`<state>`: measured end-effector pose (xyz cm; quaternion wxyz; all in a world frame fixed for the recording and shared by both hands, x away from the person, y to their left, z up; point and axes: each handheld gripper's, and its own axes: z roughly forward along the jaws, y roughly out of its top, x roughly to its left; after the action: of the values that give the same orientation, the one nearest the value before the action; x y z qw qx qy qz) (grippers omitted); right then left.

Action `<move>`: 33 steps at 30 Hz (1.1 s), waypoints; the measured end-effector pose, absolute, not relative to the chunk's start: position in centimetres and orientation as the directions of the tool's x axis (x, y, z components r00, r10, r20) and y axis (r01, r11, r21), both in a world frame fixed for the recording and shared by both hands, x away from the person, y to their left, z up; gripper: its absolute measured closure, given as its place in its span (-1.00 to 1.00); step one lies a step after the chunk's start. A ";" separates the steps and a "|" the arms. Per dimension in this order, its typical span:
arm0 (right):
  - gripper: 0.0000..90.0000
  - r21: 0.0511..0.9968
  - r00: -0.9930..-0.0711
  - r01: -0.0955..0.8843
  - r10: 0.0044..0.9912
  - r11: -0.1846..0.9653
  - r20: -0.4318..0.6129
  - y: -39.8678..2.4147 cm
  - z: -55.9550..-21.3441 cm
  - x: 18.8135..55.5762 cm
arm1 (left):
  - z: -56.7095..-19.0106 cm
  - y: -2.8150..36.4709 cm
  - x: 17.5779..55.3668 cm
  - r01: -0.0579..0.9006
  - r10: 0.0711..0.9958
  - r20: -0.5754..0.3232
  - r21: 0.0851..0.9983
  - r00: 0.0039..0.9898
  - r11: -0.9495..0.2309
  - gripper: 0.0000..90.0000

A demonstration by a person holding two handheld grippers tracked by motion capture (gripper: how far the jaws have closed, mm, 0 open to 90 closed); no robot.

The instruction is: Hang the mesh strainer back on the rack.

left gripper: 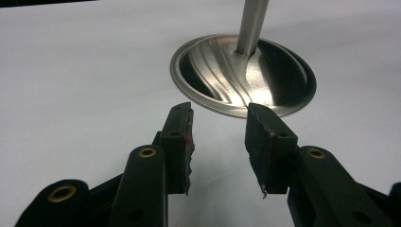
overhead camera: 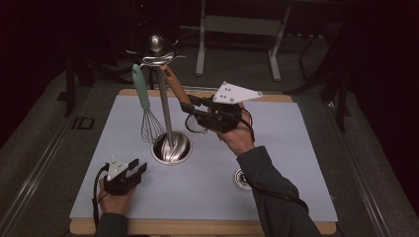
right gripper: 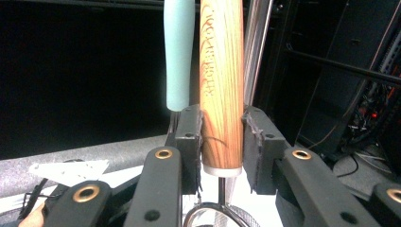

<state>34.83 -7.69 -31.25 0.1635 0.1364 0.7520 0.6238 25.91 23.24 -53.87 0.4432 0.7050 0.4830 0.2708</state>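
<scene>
The right gripper (overhead camera: 191, 106) is raised above the counter (overhead camera: 276, 148) and points toward the rack's top, with a wooden handle (right gripper: 221, 90) standing between its jaws. In the right gripper view the left pad lies against the handle's side, while a thin gap shows between the handle and the right pad, so the hold looks slack; the jaws are only partly closed around the wood. The handle's lower end carries a pale ring, and a thin metal stem and wire loop (right gripper: 208, 213) run down from it below the jaws. In the high view the same handle (overhead camera: 175, 86) slants up from the gripper to the hooks at the top of the rack (overhead camera: 157, 58).

Just beside the wooden handle hangs a whisk with a light green handle (overhead camera: 141, 86); its wire head (overhead camera: 150, 129) hangs close to the pole. The green handle (right gripper: 178, 56) stands just left of the wooden one in the right gripper view.

The rack's steel pole (overhead camera: 165, 106) rises from a round, shiny base (overhead camera: 171, 147) set on the pale counter.

The left gripper (overhead camera: 136, 165) rests low on the counter near its front left edge, jaws apart with nothing between them. Its own view shows the fingertips (left gripper: 179, 137) pointing at the base (left gripper: 246, 75), near it but not touching.
</scene>
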 end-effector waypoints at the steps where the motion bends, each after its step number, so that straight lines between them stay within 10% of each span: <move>1: 0.55 0.982 -0.908 0.002 0.412 0.187 -0.076 -7.6 -31.2 34.8 | -53.9 23.2 25.9 0.441 0.921 -0.046 0.886 0.387 -0.141 0.39; 33: 0.53 0.962 -0.922 0.059 0.385 0.265 -0.049 -7.1 -31.5 35.6 | -53.9 23.2 25.9 0.441 0.921 -0.040 0.886 0.388 -0.148 0.39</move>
<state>35.59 -7.14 -31.53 0.1383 0.1419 0.7831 0.5895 25.88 23.19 -53.86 0.4410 0.7069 0.4814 0.2722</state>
